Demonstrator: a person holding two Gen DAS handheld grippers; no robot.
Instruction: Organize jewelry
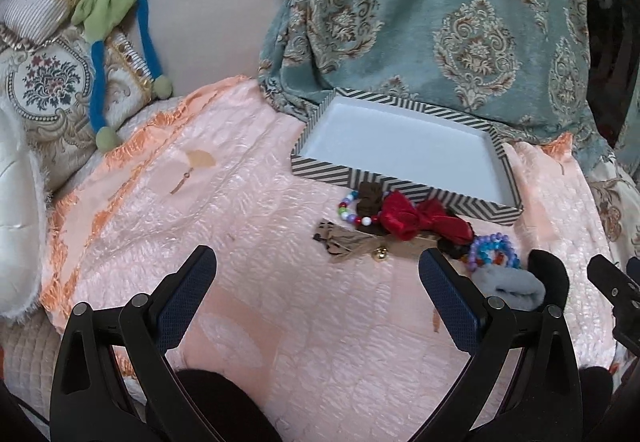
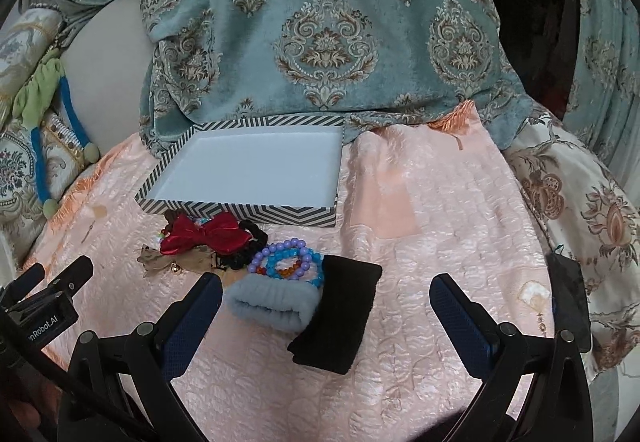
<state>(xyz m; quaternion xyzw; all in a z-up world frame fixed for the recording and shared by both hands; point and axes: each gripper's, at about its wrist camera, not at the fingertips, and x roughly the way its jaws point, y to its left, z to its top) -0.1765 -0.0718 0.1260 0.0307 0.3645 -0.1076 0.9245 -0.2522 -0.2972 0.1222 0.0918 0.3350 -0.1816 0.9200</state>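
Note:
A shallow striped box [image 1: 404,189] [image 2: 240,209] with a white inside lies empty on the pink cloth. In front of it lies a heap: a red bow [image 1: 416,219] [image 2: 208,234], a multicoloured bead bracelet [image 1: 352,207], a tan bow with a bell [image 1: 360,246] [image 2: 172,262], purple and blue bead bracelets [image 1: 494,250] [image 2: 288,262], a grey band [image 1: 508,290] [image 2: 272,304] and a black band [image 1: 550,274] [image 2: 340,318]. My left gripper [image 1: 318,262] is open and empty, short of the heap. My right gripper [image 2: 326,290] is open, with the grey and black bands between its fingers' line.
The pink quilted cloth [image 1: 240,242] covers a sofa seat. A teal patterned throw [image 2: 320,21] hangs behind the box. Embroidered cushions [image 1: 48,81] and a green-and-blue fabric toy [image 1: 108,41] lie at the left. A floral cushion [image 2: 580,209] is at the right.

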